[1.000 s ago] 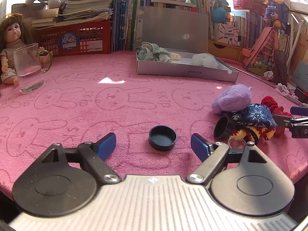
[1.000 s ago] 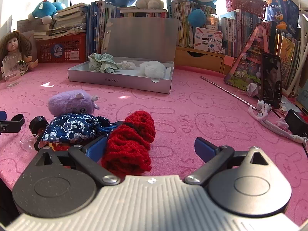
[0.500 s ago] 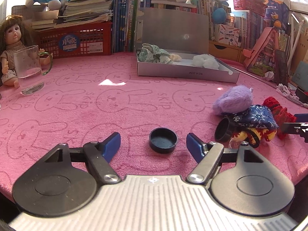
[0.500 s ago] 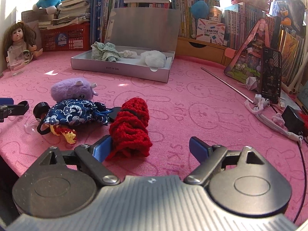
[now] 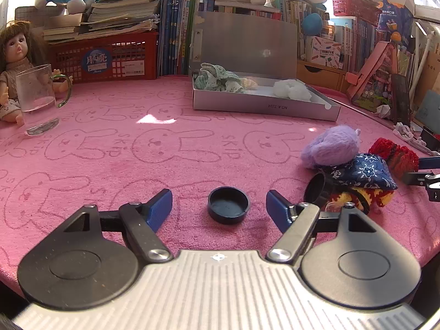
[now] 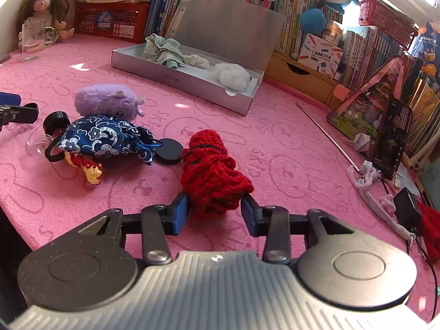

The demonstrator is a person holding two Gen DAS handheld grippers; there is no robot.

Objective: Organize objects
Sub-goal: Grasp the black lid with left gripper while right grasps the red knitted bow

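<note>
Pink cloth; right hand-held gripper (image 6: 215, 211) around red yarn (image 6: 213, 174)

red yarn (image 6: 213, 174), pink cloth (image 6: 275, 143) — bunny print

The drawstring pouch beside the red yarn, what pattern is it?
Navy with white flowers; clearest from the right wrist.
</note>
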